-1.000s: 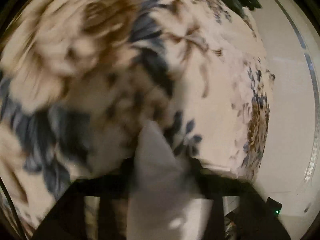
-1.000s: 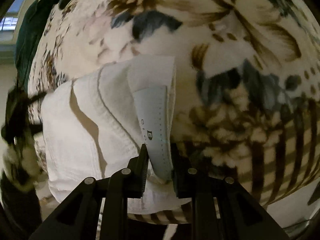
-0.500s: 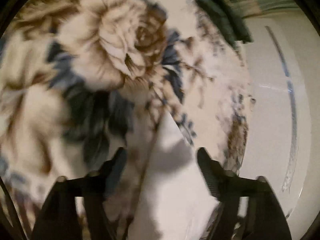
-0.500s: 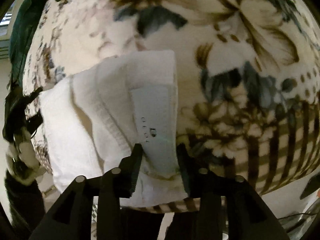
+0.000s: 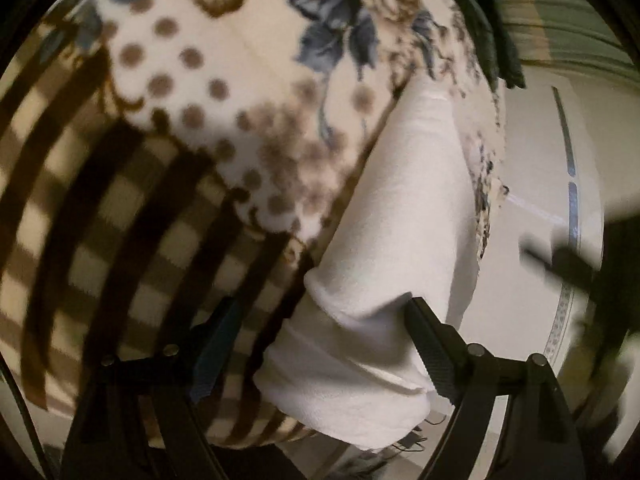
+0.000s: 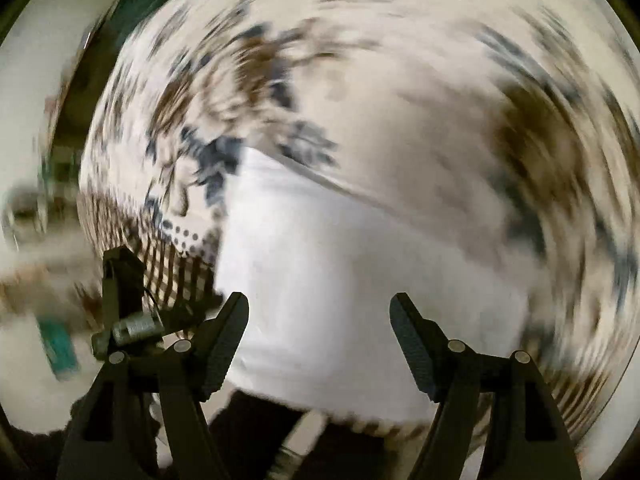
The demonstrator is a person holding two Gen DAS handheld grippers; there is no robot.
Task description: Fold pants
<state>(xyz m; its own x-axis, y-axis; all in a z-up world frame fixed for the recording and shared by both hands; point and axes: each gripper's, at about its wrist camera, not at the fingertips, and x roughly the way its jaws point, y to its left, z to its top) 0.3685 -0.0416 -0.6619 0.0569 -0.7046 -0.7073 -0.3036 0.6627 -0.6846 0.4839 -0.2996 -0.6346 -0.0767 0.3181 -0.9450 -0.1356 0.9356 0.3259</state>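
The white pants (image 5: 404, 248) lie folded into a compact bundle on the flowered blanket (image 5: 208, 92), near its front edge. My left gripper (image 5: 324, 316) is open and empty, its jaws spread wide just above the near end of the bundle. In the right wrist view the pants (image 6: 332, 276) fill the lower middle, blurred by motion. My right gripper (image 6: 320, 312) is open and empty above them. The other gripper (image 6: 120, 300) shows at the left of that view.
The blanket has a striped brown border (image 5: 100, 220) toward the front edge. A dark green cloth (image 5: 492, 40) lies at the far end. Pale floor (image 5: 536, 152) lies beyond the blanket's right side.
Both grippers opened and let go of the pants. Both have pulled back from the folded bundle, and the right view swings fast.
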